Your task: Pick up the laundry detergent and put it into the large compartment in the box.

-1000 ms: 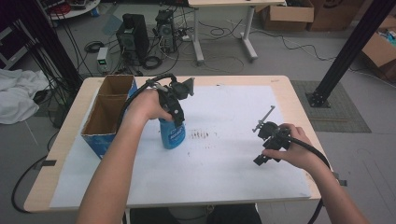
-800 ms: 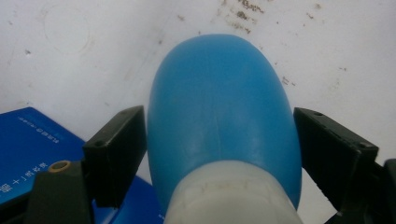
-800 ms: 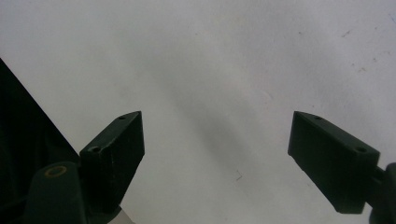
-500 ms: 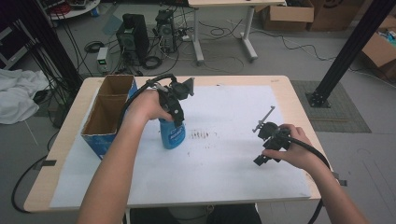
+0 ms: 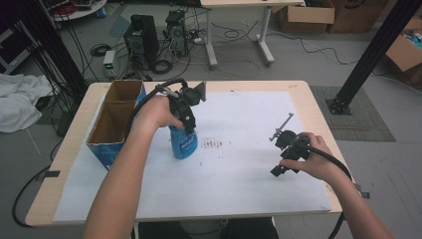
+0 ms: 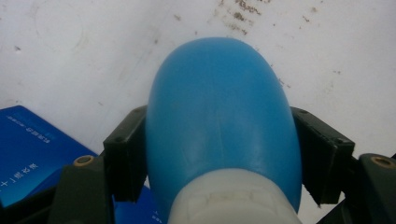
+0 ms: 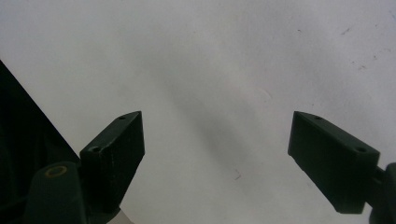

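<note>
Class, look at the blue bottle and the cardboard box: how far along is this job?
Done: the left gripper has just closed its jaws on the bottle. In hand: the bottle stands on the table beside the box. Left: lifting it. The right gripper waits open.

Blue bottle (image 5: 183,143) with a white cap (image 6: 233,198), brown specks on the white sheet (image 5: 249,169) (at its three o'clock), blue-sided box (image 5: 107,154).

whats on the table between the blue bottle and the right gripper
In the high view, white paper covers that stretch. A patch of small dark specks lies close by the blue bottle; the rest is bare up to the right gripper.
</note>
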Demonstrator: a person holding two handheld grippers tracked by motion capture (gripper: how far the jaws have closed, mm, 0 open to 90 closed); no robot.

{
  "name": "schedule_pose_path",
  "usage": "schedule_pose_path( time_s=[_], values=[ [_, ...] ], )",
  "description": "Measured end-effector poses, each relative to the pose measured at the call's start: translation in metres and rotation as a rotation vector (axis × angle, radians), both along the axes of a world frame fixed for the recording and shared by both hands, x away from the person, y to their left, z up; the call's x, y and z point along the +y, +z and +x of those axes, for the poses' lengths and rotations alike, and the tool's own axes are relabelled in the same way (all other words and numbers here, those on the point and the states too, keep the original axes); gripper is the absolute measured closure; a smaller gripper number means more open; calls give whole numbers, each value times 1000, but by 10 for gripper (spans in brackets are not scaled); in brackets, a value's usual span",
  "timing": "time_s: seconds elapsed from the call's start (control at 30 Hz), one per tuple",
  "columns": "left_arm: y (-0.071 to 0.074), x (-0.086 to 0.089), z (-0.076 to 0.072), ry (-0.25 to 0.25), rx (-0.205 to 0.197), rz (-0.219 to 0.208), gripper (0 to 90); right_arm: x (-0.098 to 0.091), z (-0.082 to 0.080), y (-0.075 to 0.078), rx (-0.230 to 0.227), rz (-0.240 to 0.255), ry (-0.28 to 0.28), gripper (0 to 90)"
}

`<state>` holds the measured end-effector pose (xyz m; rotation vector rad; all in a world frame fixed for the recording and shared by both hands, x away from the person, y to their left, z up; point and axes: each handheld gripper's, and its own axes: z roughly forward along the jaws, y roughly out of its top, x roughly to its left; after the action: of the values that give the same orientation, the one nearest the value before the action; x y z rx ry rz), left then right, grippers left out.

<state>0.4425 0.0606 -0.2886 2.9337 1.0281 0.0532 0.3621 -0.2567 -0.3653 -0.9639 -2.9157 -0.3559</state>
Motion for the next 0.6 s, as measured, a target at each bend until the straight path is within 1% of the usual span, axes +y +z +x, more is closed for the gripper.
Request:
schedule_pose_path(
  time_s=[0.13, 0.33, 0.4, 0.5, 0.6],
  values=[
    [0, 1, 1, 9, 15, -4, 326, 0, 0, 0, 0, -2, 0, 185],
    [-1, 2, 2, 15, 12, -3, 339, 0, 0, -1, 3, -1, -5, 185],
    [-1, 2, 2, 16, 15, -8, 349, 0, 0, -1, 6, -5, -11, 186],
    [-1, 2, 2, 16, 17, -10, 355, 0, 0, -1, 3, -2, -1, 186],
    [0, 2, 2, 24, 18, -13, 360, -1, 0, -1, 4, -4, -9, 188]
  ],
)
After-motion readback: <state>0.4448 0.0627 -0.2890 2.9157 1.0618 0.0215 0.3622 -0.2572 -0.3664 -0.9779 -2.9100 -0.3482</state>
